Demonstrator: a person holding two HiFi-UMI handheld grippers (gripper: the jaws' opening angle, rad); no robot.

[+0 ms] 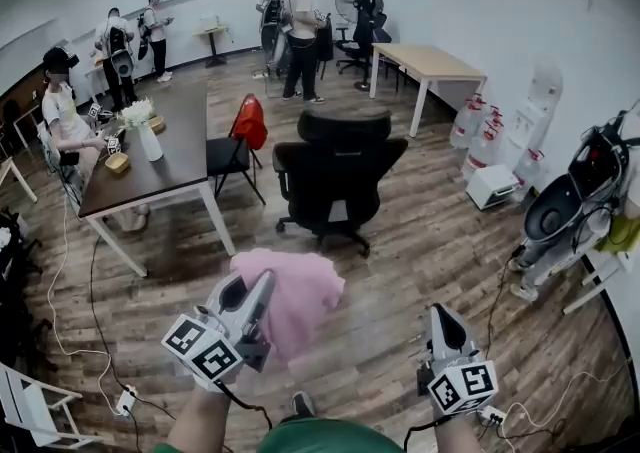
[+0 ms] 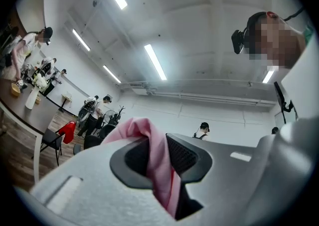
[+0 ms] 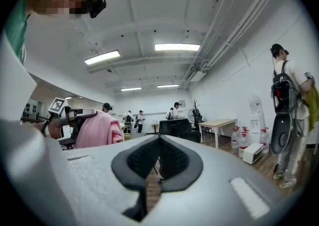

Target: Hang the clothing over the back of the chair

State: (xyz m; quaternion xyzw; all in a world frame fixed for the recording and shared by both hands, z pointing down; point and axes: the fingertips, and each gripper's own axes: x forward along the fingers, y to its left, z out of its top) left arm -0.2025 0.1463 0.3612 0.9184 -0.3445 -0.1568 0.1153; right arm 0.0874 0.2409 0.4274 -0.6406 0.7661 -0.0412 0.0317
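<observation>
The pink clothing (image 1: pixel 293 293) hangs bunched from my left gripper (image 1: pixel 262 289), low in the head view, left of centre. In the left gripper view the pink fabric (image 2: pixel 149 156) runs between the two dark pads, and the gripper (image 2: pixel 158 156) is shut on it. My right gripper (image 1: pixel 441 319) is held level at the lower right, shut with nothing in it; its pads (image 3: pixel 172 156) meet at the tips. The black office chair (image 1: pixel 335 173) stands ahead on the wood floor with its back towards me. The right gripper view shows the pink clothing (image 3: pixel 97 130) at left and the chair (image 3: pixel 175 127) beyond.
A dark table (image 1: pixel 170 156) with a vase stands at left, a folding chair with a red garment (image 1: pixel 248 124) beside it. Water bottles (image 1: pixel 485 136) and a white box (image 1: pixel 492 186) line the right wall. A person (image 1: pixel 568 203) stands at right, others at the back. Cables (image 1: pixel 100 341) cross the floor.
</observation>
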